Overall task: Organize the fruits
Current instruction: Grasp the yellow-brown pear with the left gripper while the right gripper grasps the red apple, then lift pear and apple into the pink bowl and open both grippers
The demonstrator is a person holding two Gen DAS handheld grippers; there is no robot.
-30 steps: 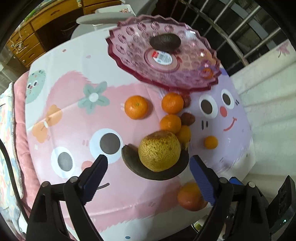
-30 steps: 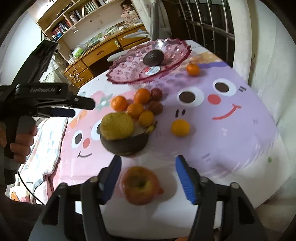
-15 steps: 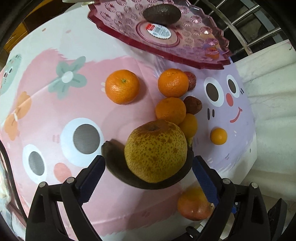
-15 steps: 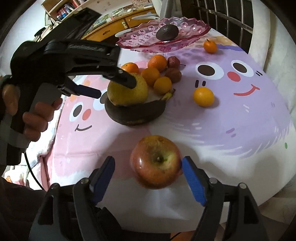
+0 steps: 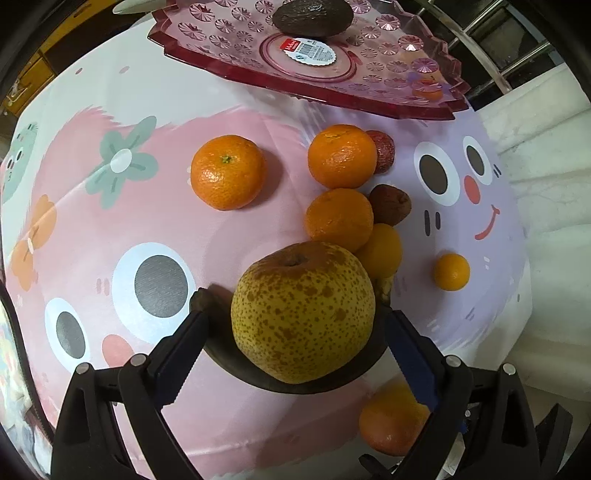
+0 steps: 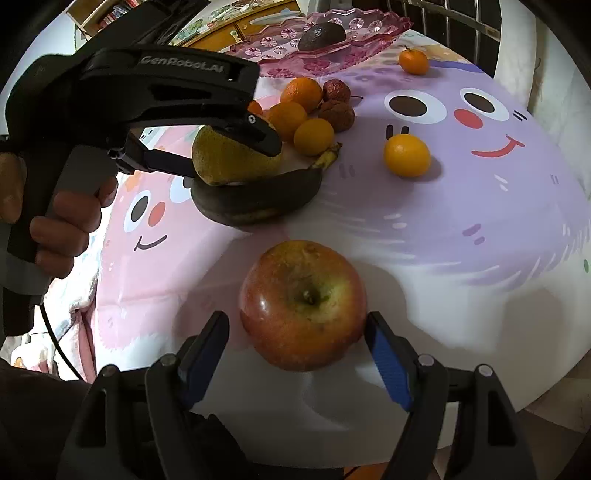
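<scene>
A round table [image 6: 480,332] under a cartoon-face cloth in pink and lilac fills both views, with wooden drawers and bookshelves behind it and metal bars off to one side.

The left gripper [image 5: 295,328] reaches in low over the near edge of the table, held by a bare hand [image 6: 62,221] wrapped around its grey grip. Its jaws stand apart, one on each side of a speckled yellow pear [image 5: 303,314]; whether the pads touch the skin cannot be told. The pear sits against the inner curve of a blackened banana [image 6: 255,199] that lies just beneath the fingertips.

The right gripper [image 6: 297,350] points across the table from the near rim, jaws apart. A red apple [image 6: 303,304] lies between its fingers; the right pad [image 6: 384,362] is at the apple's side, while the left pad has a gap showing.

Beyond the left gripper's tips a cluster of oranges [image 5: 340,218] and two brownish-red small fruits [image 5: 389,205] sit close together, with one orange [image 5: 227,171] apart to its left and a small one [image 5: 450,271] off to its right. Farther ahead a pink plastic tray [image 5: 229,62] holds a dark avocado [image 5: 312,16].
</scene>
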